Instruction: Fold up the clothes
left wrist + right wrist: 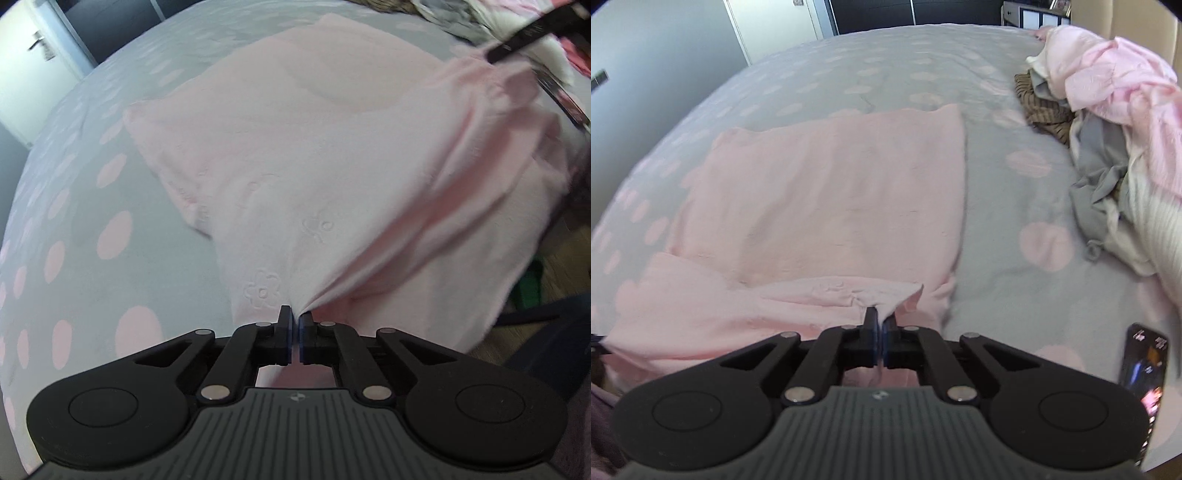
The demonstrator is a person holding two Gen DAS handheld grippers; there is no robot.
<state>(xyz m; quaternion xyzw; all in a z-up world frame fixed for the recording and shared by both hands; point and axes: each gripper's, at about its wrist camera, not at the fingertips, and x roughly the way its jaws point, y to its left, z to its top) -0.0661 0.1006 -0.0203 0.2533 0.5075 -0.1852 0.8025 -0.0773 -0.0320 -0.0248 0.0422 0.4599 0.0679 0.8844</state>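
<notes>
Each gripper, left gripper (296, 320) and right gripper (879, 320), is pinched on the pink garment (827, 192); 1 fold is begun, the pile (1108, 147) left unfolded

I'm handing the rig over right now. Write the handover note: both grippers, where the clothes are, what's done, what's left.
Left gripper: shut on the near edge of the pink garment.
Right gripper: shut on the same garment's near edge.
The garment lies spread on the dotted bedspread, near part bunched. Pile of unfolded clothes to the right; phone at the bed's near right edge.
Done: both edges gripped.
Left: fold this garment, then the pile.
</notes>
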